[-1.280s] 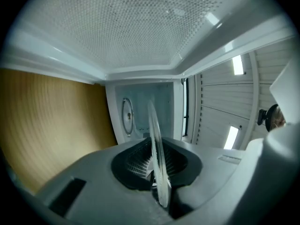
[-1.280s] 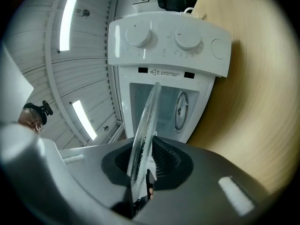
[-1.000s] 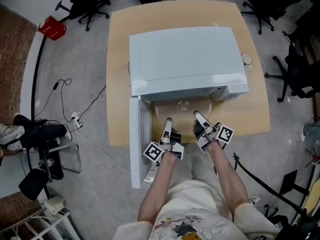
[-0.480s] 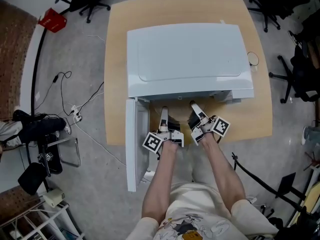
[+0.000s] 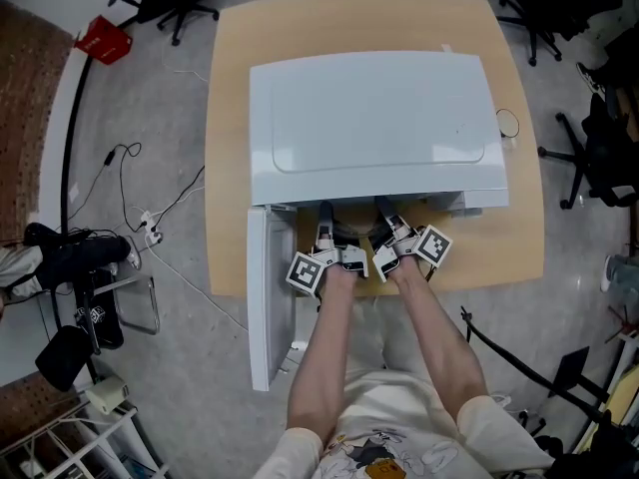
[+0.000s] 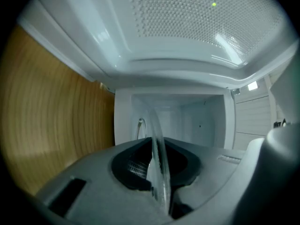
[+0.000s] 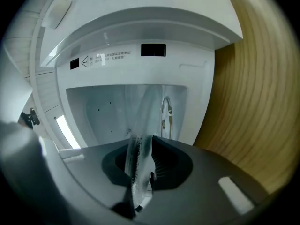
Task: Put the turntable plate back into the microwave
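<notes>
The clear glass turntable plate (image 6: 156, 139) stands edge-on between the jaws of both grippers. My left gripper (image 6: 158, 172) is shut on its rim, and in the right gripper view my right gripper (image 7: 139, 165) is shut on the plate (image 7: 143, 114) as well. Ahead of both lies the white cavity (image 6: 197, 121) of the microwave (image 5: 374, 118). From the head view, the left gripper (image 5: 323, 226) and right gripper (image 5: 387, 220) reach side by side under the microwave's front edge, which hides the plate. The door (image 5: 268, 292) hangs open at the left.
The microwave sits on a wooden table (image 5: 521, 238) with a strip of bare wood at its right. A small ring (image 5: 506, 121) lies by the microwave's right side. Office chairs (image 5: 589, 138) stand around; cables (image 5: 160, 223) and a red object (image 5: 103, 40) lie on the floor at left.
Both grippers have moved forward together with the plate, from in front of the opening to under the microwave's front edge. The plate, visible a second ago, is now hidden in the head view.
</notes>
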Tool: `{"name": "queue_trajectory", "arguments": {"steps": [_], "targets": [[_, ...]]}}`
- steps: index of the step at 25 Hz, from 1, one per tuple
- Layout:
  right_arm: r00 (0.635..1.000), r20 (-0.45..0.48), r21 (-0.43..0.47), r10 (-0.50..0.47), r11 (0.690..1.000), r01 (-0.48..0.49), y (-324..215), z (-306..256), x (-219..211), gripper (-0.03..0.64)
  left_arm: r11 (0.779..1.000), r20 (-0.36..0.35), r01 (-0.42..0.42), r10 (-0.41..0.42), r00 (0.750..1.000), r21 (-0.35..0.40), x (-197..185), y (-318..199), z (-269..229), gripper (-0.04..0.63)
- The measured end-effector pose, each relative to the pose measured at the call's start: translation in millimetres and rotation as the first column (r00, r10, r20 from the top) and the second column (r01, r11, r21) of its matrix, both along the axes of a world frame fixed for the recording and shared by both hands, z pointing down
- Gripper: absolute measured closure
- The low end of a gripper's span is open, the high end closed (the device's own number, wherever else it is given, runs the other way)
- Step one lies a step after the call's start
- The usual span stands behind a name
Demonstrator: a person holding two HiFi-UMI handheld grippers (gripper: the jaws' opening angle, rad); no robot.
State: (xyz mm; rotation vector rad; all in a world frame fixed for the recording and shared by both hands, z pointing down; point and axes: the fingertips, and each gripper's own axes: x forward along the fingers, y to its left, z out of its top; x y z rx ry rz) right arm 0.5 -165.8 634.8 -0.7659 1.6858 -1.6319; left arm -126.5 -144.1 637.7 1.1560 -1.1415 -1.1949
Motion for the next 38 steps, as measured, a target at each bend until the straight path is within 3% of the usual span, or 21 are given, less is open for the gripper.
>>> {"name": "queue_trajectory", "arguments": {"steps": [4, 12, 17, 20, 24, 27, 30, 38], "targets": [[1.0, 0.008, -0.031, 0.019, 0.999, -0.018, -3, 5, -1, 0.574, 0.999, 0.013, -0.009, 0.01, 1.0, -0.038, -2, -3, 8, 0.566], [0.999, 0.009, -0.074, 0.045, 0.996, -0.045, -9, 12, -5, 0.575, 0.992, 0.039, -0.056, 0.061, 0.997, -0.114, 3, 10, 22, 0.471], [0.999, 0.0, -0.072, 0.051, 0.996, -0.051, -12, 11, -5, 0.575, 0.995, -0.05, -0.082, 0.08, 0.996, -0.05, 25, 27, 5, 0.499], [0.999, -0.011, -0.069, 0.045, 0.997, -0.046, -11, 11, -6, 0.577, 0.994, -0.058, -0.098, 0.095, 0.994, -0.051, 27, 28, 4, 0.552], [0.998, -0.064, -0.078, 0.022, 0.997, -0.027, -9, 17, -7, 0.578, 0.991, -0.049, -0.113, 0.109, 0.993, -0.076, 24, 26, 8, 0.558], [0.998, -0.066, -0.064, -0.023, 0.998, 0.019, -4, 10, -10, 0.506, 0.989, -0.034, -0.132, 0.129, 0.991, -0.07, 23, 22, 4, 0.555], [0.996, -0.067, -0.076, -0.052, 0.996, 0.046, 12, 9, -8, 0.491, 0.989, -0.046, -0.136, 0.134, 0.99, -0.063, 22, 15, 0, 0.552], [0.985, -0.132, -0.106, -0.109, 0.99, 0.095, 28, 23, -6, 0.502, 0.98, 0.07, -0.172, 0.179, 0.981, -0.102, 18, 8, 16, 0.558]]}}
